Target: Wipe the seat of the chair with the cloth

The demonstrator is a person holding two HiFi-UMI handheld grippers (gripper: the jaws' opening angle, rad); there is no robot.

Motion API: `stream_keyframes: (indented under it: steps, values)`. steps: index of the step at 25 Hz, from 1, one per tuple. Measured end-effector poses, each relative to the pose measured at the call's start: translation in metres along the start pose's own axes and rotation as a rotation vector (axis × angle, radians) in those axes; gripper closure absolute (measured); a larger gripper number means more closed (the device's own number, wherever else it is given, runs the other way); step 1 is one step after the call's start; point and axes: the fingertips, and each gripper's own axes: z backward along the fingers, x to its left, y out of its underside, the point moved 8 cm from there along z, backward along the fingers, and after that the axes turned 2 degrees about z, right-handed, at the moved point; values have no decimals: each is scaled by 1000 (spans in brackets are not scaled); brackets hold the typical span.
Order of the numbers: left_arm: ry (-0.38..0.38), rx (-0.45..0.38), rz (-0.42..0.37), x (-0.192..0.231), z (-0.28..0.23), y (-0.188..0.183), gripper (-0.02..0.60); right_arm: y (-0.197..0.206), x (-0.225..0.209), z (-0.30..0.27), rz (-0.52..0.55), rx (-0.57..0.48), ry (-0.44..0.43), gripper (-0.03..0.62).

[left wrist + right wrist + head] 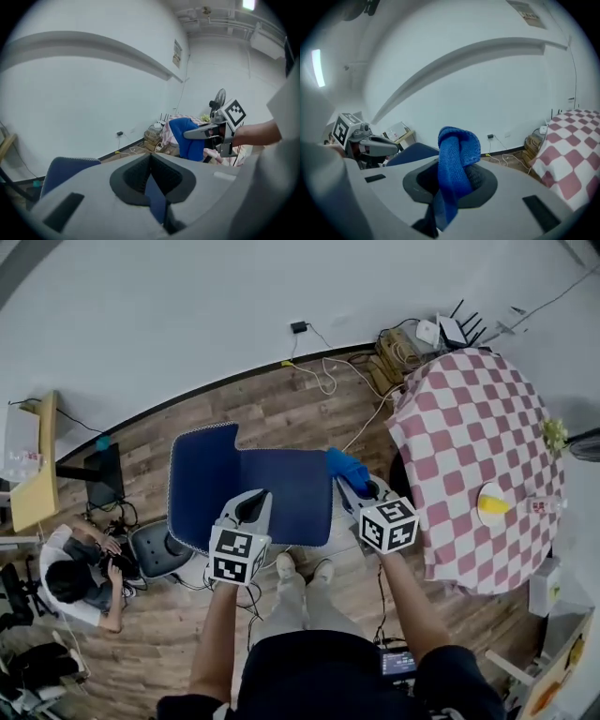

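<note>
The blue chair (246, 486) stands on the wood floor below me, its seat facing up between my two raised grippers. My right gripper (350, 486) is shut on the blue cloth (346, 468), which bunches above the jaws and hangs through them in the right gripper view (457, 154). My left gripper (254, 500) is over the seat's near part, jaws together with nothing held. In the left gripper view the left gripper (151, 158) shows shut, with the right gripper (206, 132) and the cloth (186, 139) beyond it. The chair's back (65, 171) shows at lower left.
A round table with a pink checked cover (473, 442) stands at the right, a white plate (492, 504) on it. Cables and a router (441, 332) lie by the wall. A person (84, 582) sits at the lower left near a desk (37, 486). My feet stand just before the chair.
</note>
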Motion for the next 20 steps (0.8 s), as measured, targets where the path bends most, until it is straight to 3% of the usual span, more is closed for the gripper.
stream_keyframes:
  steps: [6, 10, 20]
  values:
    - [22, -160, -28, -25, 45, -67, 565, -73, 28, 49, 81, -153, -13, 533]
    - [-14, -276, -73, -37, 71, -110, 565, -117, 46, 76, 149, -264, -10, 533]
    - [-70, -482, -168, -67, 146, -165, 563, -188, 96, 163, 319, -462, -1, 533]
